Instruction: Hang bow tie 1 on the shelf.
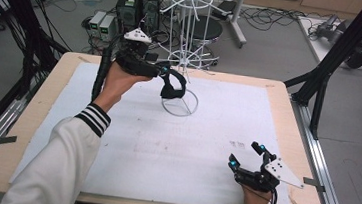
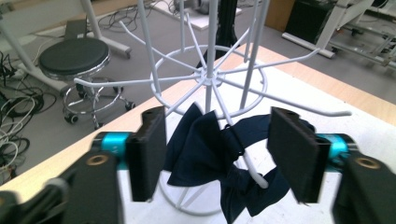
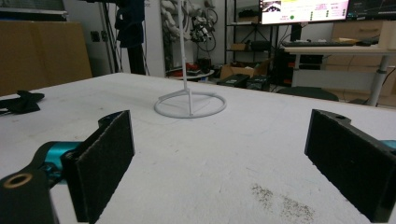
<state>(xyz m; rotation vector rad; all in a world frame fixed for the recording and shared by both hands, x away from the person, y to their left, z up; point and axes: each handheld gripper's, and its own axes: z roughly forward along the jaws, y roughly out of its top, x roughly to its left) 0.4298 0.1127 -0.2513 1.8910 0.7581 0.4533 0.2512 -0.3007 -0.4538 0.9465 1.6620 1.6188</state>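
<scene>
**At the wire rack: dark bow hanging on a hook, both grippers spread**

At the far middle of the bench (image 1: 41, 119), you are holding the left gripper (image 2: 217, 156) up against the white wire rack (image 2: 208, 79). Its jaws are standing apart, with the dark blue fabric bow (image 2: 205, 154) lying between them. The pads (image 2: 149, 149) are not pressing on the fabric; a gap is showing on each side in the left gripper view. The bow is hanging from one of the rack's lower wire arms, its band looped over the white hook, above the rack's round base ring. In the high view the bow (image 1: 173, 87) is showing just beside the left gripper's tips, close to the rack's centre post (image 1: 188, 47).

You are resting the right gripper (image 1: 249, 156) low at the near right of the white mat, well apart from the rack. Its jaws are spread wide and nothing is lying between them. The right gripper view is looking level across the mat toward the rack's base ring (image 3: 190, 103). A small patch of dark specks (image 3: 280, 200) is marking the mat just ahead of the right gripper's jaws.
</scene>
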